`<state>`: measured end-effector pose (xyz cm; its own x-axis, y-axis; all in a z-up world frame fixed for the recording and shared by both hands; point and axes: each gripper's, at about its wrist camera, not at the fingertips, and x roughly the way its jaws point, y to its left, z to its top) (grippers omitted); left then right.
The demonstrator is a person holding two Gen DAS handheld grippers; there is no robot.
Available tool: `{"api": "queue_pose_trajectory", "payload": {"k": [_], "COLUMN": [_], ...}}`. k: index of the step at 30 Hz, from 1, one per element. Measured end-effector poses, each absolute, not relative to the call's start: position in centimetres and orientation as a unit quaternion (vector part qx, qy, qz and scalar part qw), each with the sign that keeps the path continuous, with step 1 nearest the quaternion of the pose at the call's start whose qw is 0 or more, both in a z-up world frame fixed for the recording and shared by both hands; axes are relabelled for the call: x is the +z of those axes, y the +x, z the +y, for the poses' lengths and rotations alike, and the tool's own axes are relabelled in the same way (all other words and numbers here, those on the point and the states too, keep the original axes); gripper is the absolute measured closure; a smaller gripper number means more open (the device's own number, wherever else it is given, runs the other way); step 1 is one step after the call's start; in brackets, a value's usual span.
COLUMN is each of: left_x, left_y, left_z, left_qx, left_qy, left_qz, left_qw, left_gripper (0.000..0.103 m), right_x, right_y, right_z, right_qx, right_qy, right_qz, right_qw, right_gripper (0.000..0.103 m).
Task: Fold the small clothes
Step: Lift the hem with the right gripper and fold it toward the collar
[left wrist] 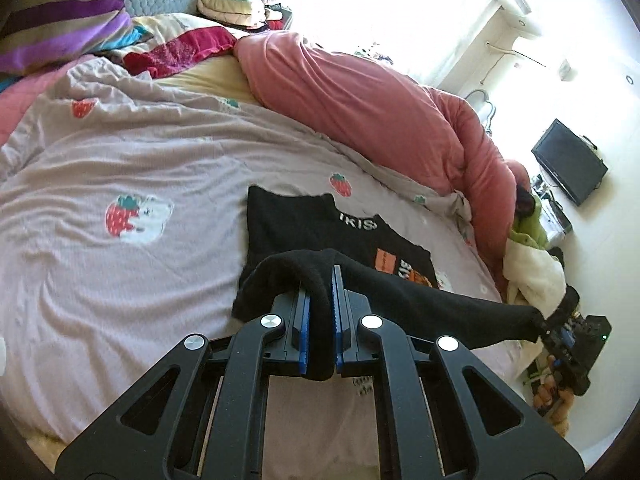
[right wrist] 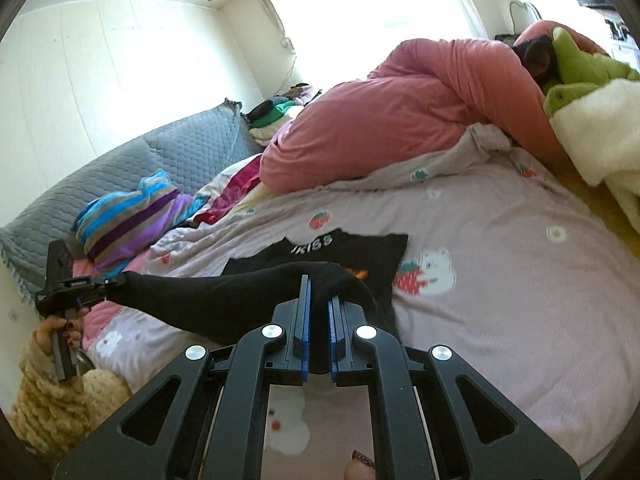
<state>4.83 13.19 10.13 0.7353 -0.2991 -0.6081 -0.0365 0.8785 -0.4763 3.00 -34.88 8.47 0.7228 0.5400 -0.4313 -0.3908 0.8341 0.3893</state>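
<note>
We have the left gripper (left wrist: 320, 280) and right gripper (right wrist: 317, 292) each clamped on the lifted near edge of the small black printed fabric top (left wrist: 304, 224), stretched between them; beyond, its body lies on the lilac strawberry-print bedsheet (left wrist: 140, 160). Uneven pulling could slip the hem or skew our fold.

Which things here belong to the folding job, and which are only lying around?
For the job:
black garment
left tongs
right tongs
strawberry bedsheet

Lying about:
pink duvet
striped pillow
green plush
clothes stack
</note>
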Motion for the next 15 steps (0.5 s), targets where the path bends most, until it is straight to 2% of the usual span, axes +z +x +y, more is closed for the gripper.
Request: {"api": "queue_pose_trajectory", "payload": {"k": [15], "left_x": [9.3], "left_y": [12.5], "left_z": [13.6], "left_qx": [-0.054], "left_qy": [-0.217], "left_qz": [0.359], "left_qw": [0.906], "left_gripper": [0.100], "right_x": [8.1], "right_y": [10.7], "right_z": [-32.8], "right_qx": [0.205], "right_qy": [0.119], "right_qz": [0.279], "right_qw": [0.930], "right_gripper": [0.097]}}
